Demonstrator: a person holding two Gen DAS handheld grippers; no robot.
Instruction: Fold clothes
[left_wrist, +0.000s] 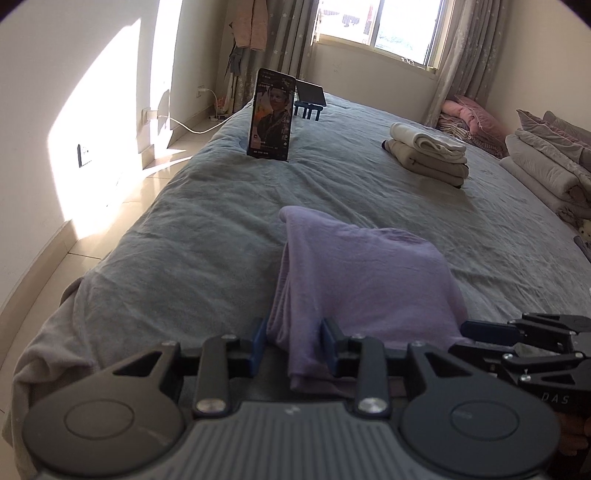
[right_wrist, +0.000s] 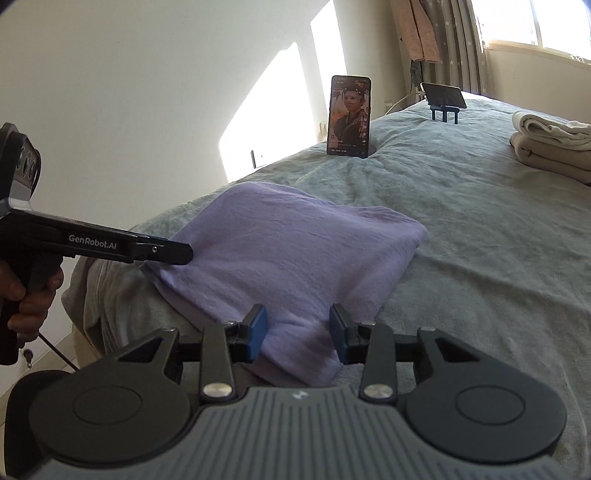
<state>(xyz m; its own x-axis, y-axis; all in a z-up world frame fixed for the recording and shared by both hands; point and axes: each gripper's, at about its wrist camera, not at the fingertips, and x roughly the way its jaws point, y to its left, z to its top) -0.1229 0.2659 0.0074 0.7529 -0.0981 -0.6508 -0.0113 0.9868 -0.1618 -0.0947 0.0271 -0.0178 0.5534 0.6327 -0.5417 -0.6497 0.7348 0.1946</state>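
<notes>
A lilac garment lies folded over on the grey-green bedspread, its near edge lifted. In the left wrist view my left gripper is shut on a bunched fold of that edge, the cloth filling the gap between the blue pads. In the right wrist view my right gripper is shut on the near corner of the lilac garment. The left gripper also shows from the side there, at the cloth's left edge. The right gripper appears at the garment's right edge in the left wrist view.
A phone stands upright mid-bed, a tablet on a blue stand behind it. Folded beige and white clothes are stacked at the right. Bedding is piled by the far right. The bed's left edge drops to a tiled floor.
</notes>
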